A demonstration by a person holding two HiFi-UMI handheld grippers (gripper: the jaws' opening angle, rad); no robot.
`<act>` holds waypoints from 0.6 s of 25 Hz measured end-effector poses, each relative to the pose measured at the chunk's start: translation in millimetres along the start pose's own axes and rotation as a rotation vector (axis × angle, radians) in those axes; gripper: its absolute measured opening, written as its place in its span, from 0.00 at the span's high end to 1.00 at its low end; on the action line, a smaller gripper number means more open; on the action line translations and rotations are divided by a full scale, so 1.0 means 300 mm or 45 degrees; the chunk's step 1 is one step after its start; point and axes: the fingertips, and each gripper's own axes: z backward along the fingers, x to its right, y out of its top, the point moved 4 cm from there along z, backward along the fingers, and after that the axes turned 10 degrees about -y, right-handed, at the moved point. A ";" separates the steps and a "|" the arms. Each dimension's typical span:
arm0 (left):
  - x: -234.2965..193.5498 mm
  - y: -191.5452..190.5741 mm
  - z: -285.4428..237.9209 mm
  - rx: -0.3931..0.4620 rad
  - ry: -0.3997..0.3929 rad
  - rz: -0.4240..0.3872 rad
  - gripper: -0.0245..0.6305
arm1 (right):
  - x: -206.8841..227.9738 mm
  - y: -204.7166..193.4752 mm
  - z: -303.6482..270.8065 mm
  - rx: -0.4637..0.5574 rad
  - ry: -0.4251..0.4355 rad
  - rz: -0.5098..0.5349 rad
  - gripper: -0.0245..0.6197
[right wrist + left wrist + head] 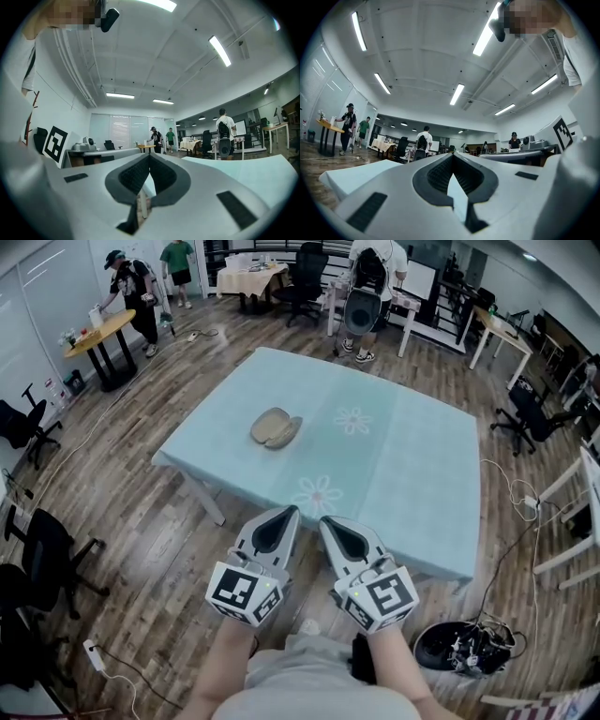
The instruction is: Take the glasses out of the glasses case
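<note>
Okay, head view up, and I've got the left gripper [287, 514] and the right gripper [330, 523] side by side low in the frame, their marker cubes [246, 592] facing me and their tips right at the near edge of the table [422, 484]. Checking the left gripper view: the left gripper [453, 157] has its jaws pressed together, ribbed pads meeting at the tip, nothing between them. Same story in the right gripper view: the right gripper [149, 157] is closed tight and carrying nothing. Both point out level across the room. The glasses case [276, 428] lies out on the pale blue tablecloth [412, 442], towards the left of the tabletop, well apart from both tools and untouched. It shows as two tan rounded shells overlapping; from here I can't tell whether the lid is up or what's inside. Two flower prints [352, 420] mark the cloth, one just right of the case, one near my edge. Beyond the table, people [131, 292] stand about on the wooden floor [159, 540] among office chairs [302, 282].
</note>
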 end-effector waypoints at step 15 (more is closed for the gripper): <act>-0.122 -0.005 -0.078 0.005 0.067 -0.015 0.95 | 0.055 0.007 -0.133 -0.001 0.050 0.023 0.95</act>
